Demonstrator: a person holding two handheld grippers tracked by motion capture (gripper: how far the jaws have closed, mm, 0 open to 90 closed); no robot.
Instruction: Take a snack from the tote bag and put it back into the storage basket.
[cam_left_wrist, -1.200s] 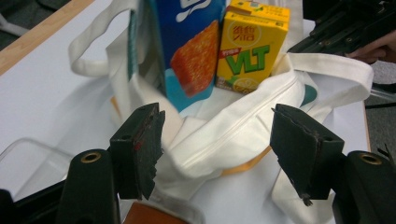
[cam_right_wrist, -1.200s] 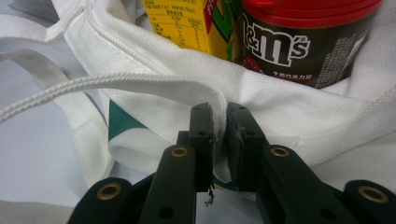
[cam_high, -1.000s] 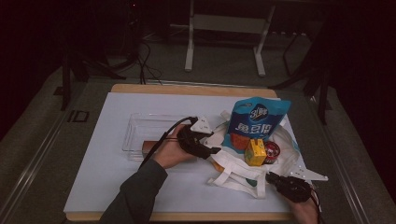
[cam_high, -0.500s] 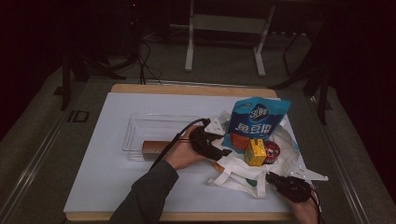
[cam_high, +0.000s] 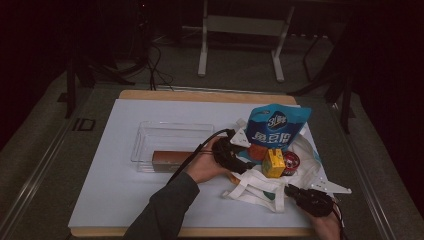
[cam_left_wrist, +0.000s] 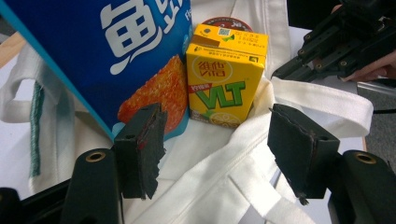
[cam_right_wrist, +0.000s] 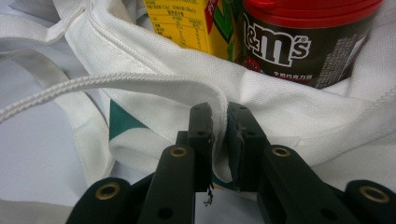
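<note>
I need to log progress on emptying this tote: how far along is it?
Done: a brown box lies in the clear tray. In hand: the right gripper pinches the bag's edge; the open left gripper faces the yellow carton. Left: carton, blue pouch, M&M's tub.

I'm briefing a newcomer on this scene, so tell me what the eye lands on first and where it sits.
The tall blue snack bag stands out first, upright in the white tote bag at the table's right. Just in front of it sits a bright yellow drink carton beside a red-lidded M&M's tub. The left gripper faces the carton with jaws wide apart, while the right gripper is pinched on the tote's edge.
</note>
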